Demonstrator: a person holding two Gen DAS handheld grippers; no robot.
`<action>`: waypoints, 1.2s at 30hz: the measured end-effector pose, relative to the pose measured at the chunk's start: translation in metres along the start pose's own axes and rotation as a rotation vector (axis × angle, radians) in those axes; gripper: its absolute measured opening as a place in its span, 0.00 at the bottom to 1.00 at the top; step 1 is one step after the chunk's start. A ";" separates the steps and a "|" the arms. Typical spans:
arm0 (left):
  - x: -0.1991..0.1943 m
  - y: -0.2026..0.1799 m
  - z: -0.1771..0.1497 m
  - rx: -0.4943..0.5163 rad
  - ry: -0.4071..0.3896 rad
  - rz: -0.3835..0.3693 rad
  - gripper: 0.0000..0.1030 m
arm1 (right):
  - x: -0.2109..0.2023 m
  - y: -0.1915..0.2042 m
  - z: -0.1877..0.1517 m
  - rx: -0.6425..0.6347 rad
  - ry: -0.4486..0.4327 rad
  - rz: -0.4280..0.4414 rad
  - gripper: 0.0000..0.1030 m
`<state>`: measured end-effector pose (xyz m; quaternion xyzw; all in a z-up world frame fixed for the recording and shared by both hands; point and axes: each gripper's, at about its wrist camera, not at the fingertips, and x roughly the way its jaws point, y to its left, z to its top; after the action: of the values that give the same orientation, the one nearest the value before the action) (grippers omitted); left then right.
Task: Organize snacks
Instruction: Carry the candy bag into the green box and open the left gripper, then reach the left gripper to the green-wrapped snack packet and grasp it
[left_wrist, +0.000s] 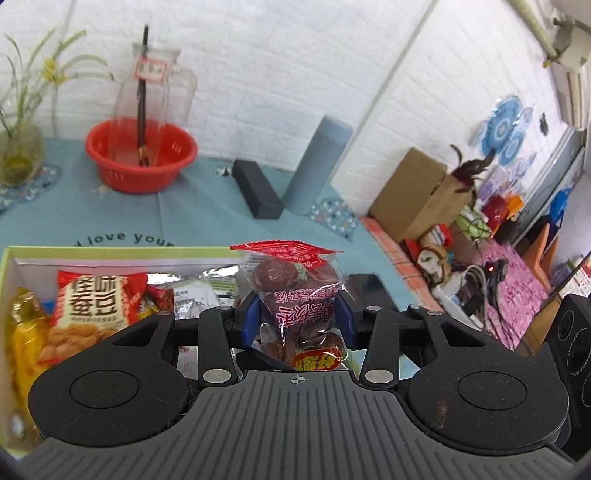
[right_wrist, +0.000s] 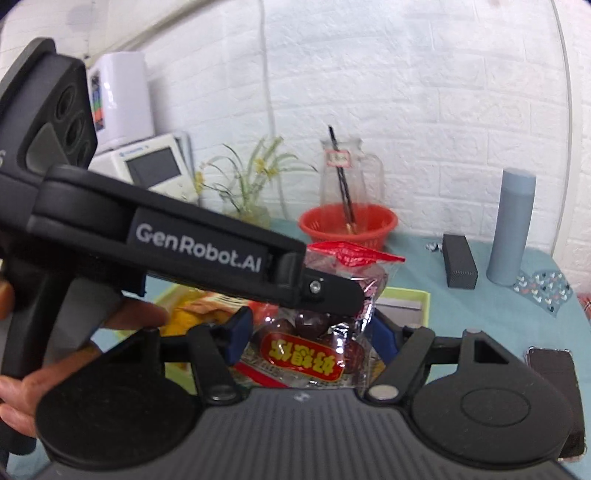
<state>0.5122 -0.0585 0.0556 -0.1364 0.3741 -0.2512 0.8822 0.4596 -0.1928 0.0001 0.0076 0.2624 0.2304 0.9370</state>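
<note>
In the left wrist view, the left gripper (left_wrist: 298, 314) fills the bottom of the frame. Its blue fingers (left_wrist: 248, 317) are nearly closed and squeeze a clear snack bag (left_wrist: 295, 291) with a red top edge from both sides. The bag stands in the middle of the frame and has dark round snacks inside. At the left sits a green box (left_wrist: 110, 253) with more snacks in it, such as a red packet (left_wrist: 92, 306) and a yellow packet (left_wrist: 22, 332). The box rests on a desk (left_wrist: 192, 206) with a blue cloth. Farther back, in the upper left, a red basket (left_wrist: 140, 155) holds a clear jug (left_wrist: 147, 92). A black box (left_wrist: 256, 188) and a tall blue bottle (left_wrist: 317, 162) stand near the middle.

In the right wrist view, the right gripper (right_wrist: 308, 339) is at the bottom. Its blue fingers (right_wrist: 240, 332) are about half open, one on each side of the same snack bag (right_wrist: 306, 354). It is hard to tell if they press it. The left gripper (right_wrist: 325, 291) reaches in from the left and holds the bag's upper part. A person's hand (right_wrist: 122, 321) holds that gripper at the left edge. The red basket (right_wrist: 347, 225) is behind, above the middle.
</note>
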 end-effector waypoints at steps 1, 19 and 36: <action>0.012 0.007 -0.002 -0.010 0.020 0.007 0.22 | 0.010 -0.005 -0.004 0.011 0.023 0.002 0.73; -0.100 -0.038 -0.089 0.157 -0.179 0.095 0.62 | -0.108 0.031 -0.058 -0.034 -0.115 -0.074 0.91; -0.120 -0.034 -0.150 0.102 -0.079 0.095 0.67 | -0.137 0.050 -0.130 0.042 -0.009 -0.038 0.91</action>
<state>0.3201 -0.0300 0.0389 -0.0832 0.3316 -0.2220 0.9131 0.2705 -0.2212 -0.0379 0.0234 0.2631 0.2071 0.9420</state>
